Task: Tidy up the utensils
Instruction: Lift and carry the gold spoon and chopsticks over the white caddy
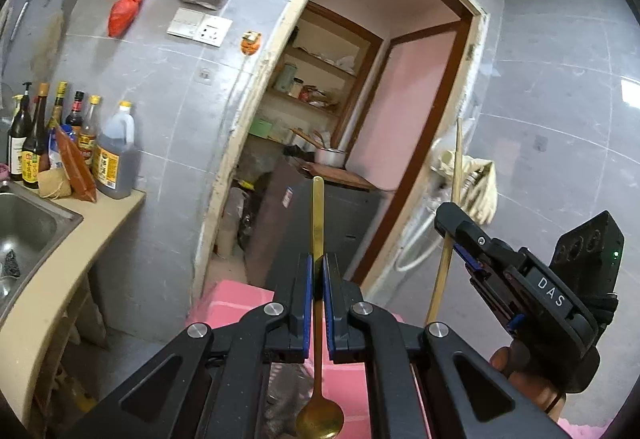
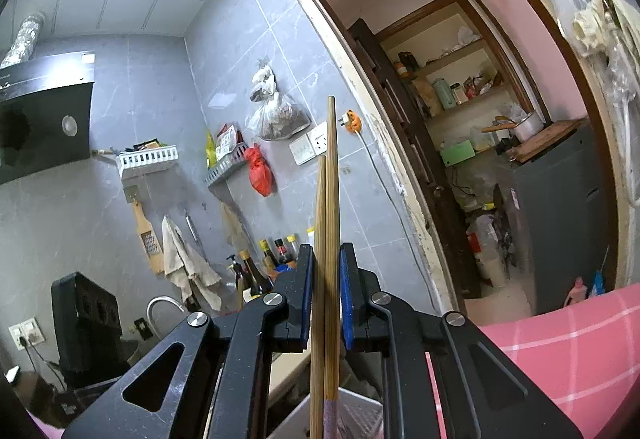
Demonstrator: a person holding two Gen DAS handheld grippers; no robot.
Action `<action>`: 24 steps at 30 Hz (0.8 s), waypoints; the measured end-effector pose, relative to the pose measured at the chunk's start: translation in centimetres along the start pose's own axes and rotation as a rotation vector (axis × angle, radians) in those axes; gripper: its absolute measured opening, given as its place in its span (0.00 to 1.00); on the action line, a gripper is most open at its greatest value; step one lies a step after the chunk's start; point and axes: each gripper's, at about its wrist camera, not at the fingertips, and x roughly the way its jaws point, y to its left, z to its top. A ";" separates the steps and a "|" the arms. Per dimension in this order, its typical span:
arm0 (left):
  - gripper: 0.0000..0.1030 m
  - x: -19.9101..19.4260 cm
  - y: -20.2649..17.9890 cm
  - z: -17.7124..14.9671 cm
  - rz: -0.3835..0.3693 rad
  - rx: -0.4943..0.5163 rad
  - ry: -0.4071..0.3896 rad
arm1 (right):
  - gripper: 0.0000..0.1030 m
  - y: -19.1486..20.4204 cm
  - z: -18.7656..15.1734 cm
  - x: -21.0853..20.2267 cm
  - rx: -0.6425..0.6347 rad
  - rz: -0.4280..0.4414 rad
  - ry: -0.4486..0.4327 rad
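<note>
My left gripper [image 1: 318, 259] is shut on a gold spoon [image 1: 318, 223], held upright with its handle pointing up and its bowl [image 1: 319, 421] hanging below the jaws. My right gripper [image 2: 325, 251] is shut on a pair of wooden chopsticks [image 2: 328, 191], held upright with the ends pointing up. In the left wrist view the right gripper [image 1: 454, 229] shows at the right with the chopsticks [image 1: 444, 267] in it, held in the air. Both grippers are raised above a pink checked surface [image 2: 568, 343].
A counter [image 1: 72, 263] with a steel sink [image 1: 24, 227] and several sauce bottles [image 1: 112, 155] is at the left. An open doorway [image 1: 360, 143] to a pantry with shelves is ahead. A white basket [image 2: 352, 411] lies below the right gripper.
</note>
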 end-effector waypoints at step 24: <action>0.05 2.9 3.2 -3.9 0.006 0.008 0.014 | 0.11 -0.4 -6.4 2.7 -0.018 -0.034 0.038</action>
